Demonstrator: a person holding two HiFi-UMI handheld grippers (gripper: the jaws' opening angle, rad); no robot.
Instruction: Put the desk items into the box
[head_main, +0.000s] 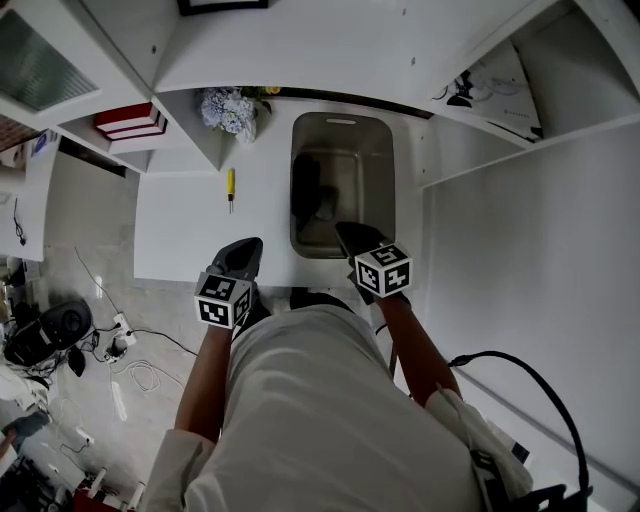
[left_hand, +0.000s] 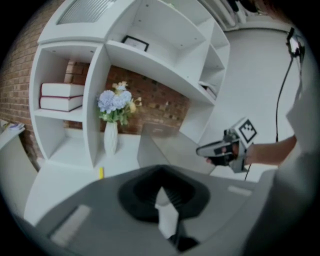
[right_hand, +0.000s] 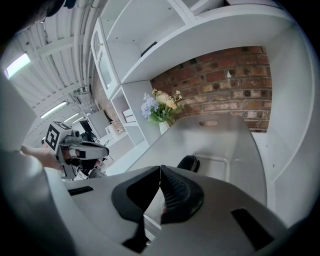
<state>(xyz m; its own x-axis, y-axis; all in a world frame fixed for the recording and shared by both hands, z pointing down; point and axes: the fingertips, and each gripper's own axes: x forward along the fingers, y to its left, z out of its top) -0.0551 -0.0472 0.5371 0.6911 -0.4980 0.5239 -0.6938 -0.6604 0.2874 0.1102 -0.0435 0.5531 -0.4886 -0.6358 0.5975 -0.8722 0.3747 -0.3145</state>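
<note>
— How do the two grippers stand?

— The left gripper (left_hand: 162, 192) has its jaws closed together, and nothing is between them. The right gripper (right_hand: 160, 169) is the same: its jaws meet at the tips and it holds nothing.

— And where are they?

— In the head view, the left one is above the near edge of the white desk (head_main: 180, 235), to the left of the box (head_main: 380, 180). The right one is at the near rim of the box and points into it.

— What is in the box?

— One dark thing (head_main: 308, 190) lies at the bottom, toward the left wall. I cannot tell what it is.

— Is something on the desk?

— Yes, a yellow screwdriver (head_main: 230, 188). It lies on the desk to the left of the box, well apart from both grippers, and its tip points toward the person.

— Anything else near?

— A vase of flowers (head_main: 232, 108) stands upright at the far side of the desk, just beyond the screwdriver. Two books (head_main: 130, 120) lie flat, one on the other, on a shelf (head_main: 110, 140) further to the left.
</note>
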